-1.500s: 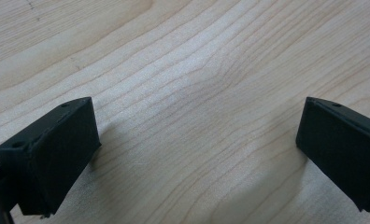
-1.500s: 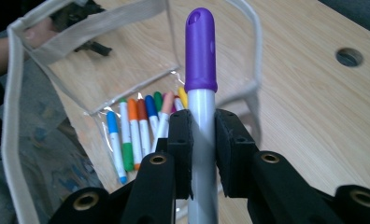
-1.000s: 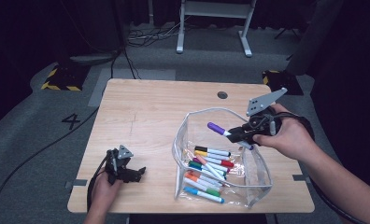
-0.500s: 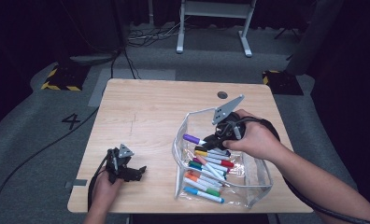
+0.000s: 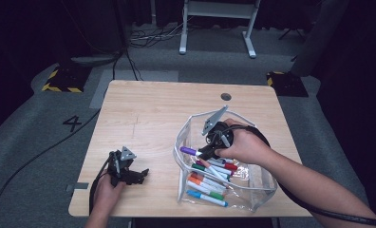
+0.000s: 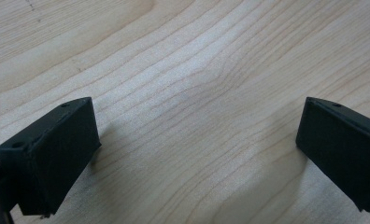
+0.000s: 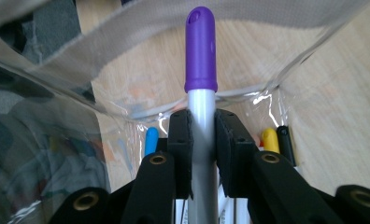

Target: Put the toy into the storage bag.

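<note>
Right gripper (image 5: 206, 153) clamps purple marker (image 7: 201, 51) inside clear pouch (image 5: 186, 137), right side of table (image 5: 148, 118) | marker over other markers (image 5: 210, 183) | left gripper (image 5: 137, 175) near-left, jaws wide apart, empty, on bare wood

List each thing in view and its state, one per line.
Purple-capped marker: capped, clamped in the right tool, over the pouch.
Clear pouch: open, holding markers.
Markers in pouch: capped, lying loose.
Left tool: open, empty, resting on the table.
</note>
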Tool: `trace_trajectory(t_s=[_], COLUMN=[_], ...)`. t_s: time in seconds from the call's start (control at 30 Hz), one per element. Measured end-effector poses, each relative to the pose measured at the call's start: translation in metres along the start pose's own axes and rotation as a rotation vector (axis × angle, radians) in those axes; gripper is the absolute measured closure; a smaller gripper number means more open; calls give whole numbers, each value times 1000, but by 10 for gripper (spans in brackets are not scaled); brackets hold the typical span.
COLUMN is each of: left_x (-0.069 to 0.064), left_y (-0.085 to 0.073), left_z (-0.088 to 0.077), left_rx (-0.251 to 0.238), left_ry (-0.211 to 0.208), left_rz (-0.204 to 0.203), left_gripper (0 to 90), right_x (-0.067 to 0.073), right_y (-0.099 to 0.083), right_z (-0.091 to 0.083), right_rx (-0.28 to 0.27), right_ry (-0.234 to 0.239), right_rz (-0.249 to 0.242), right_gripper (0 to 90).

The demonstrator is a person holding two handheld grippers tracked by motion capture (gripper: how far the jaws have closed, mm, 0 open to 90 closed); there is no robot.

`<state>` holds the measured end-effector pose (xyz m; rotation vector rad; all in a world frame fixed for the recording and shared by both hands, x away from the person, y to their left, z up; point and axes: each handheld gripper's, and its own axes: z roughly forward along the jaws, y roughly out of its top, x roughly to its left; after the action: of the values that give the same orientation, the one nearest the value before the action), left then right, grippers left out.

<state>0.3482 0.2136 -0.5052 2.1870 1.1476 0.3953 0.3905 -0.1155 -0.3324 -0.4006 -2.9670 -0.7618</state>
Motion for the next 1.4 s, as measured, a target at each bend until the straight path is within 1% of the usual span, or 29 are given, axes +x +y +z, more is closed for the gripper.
trace_trajectory(t_s=[0.13, 0.27, 0.3, 0.7, 0.73, 0.77, 0.8, 0.83, 0.87, 0.9, 0.93, 0.97, 1.0, 1.03, 1.1, 1.13, 1.2, 1.23, 1.3, 1.33, 1.37, 1.4], left_x=[0, 0, 0, 0, 0, 0, 0, 0, 0, 0, 0, 0, 0, 0, 0, 0, 0, 0, 0, 0, 0, 0], left_y=[0, 0, 1, 1, 1, 1, 1, 1, 1, 1, 1, 1, 1, 1, 1, 1, 0, 0, 0, 0, 0, 0], left_z=[0, 0, 1, 1, 1, 1, 1, 1, 1, 1, 1, 1, 1, 1, 1, 1, 1, 1, 1, 1, 1, 1], left_rx=[0, -3, -3, -3, -2, -3, -2, -2, -3, -5, -5, -5, -6, -6, -5, -4, -5, -5, -5, -5, -5, -5], left_ry=[-1, 1, 1, 0, 0, 0, 0, 0, -1, -1, -1, -1, -1, -1, 0, 0, -4, -4, -4, -4, -4, -4], left_rz=[0, 4, -1, -4, -4, -4, -4, -4, -2, 1, 1, 1, -1, 0, 7, 8, 4, 4, 5, 4, 4, 4], left_gripper=[0, 0, 0, 0, 0, 0, 0, 0, 0, 0, 0, 0, 0, 0, 0, 0, 0, 0, 0, 0, 0, 0], right_x=[-1, -2, -3, -2, -3, -3, -4, -6, -7, -8, -8, -8, -7, -7, -7, -8, -9, -10, -11, -13, -13, -15], right_y=[-4, -7, -8, -11, -12, -14, -16, -18, -18, -18, -16, -15, -14, -13, -14, -16, -24, -27, -41, -52, -60, -71], right_z=[13, 23, 26, 53, 56, 58, 60, 61, 58, 55, 47, 41, 32, 19, -3, -11, -37, -45, -68, -81, -88, -97], right_rx=[55, 95, 104, 255, 277, 272, 251, 220, 188, 173, 141, 100, 36, -30, -127, -154, -227, -245, -283, -308, -317, -335], right_ry=[12, 22, 24, 43, 31, 19, 10, 8, -11, -22, -31, -34, -41, -49, -79, -94, -146, -165, -218, -246, -261, -286], right_rz=[9, 12, 10, 6, 5, 12, 21, 13, 6, 0, 3, 3, 12, 21, 39, 48, 84, 104, 138, 164, 187, 211], right_gripper=[770, 770, 770, 767, 754, 659, 496, 436, 406, 405, 412, 409, 395, 390, 388, 386, 381, 376, 378, 378, 378, 377])
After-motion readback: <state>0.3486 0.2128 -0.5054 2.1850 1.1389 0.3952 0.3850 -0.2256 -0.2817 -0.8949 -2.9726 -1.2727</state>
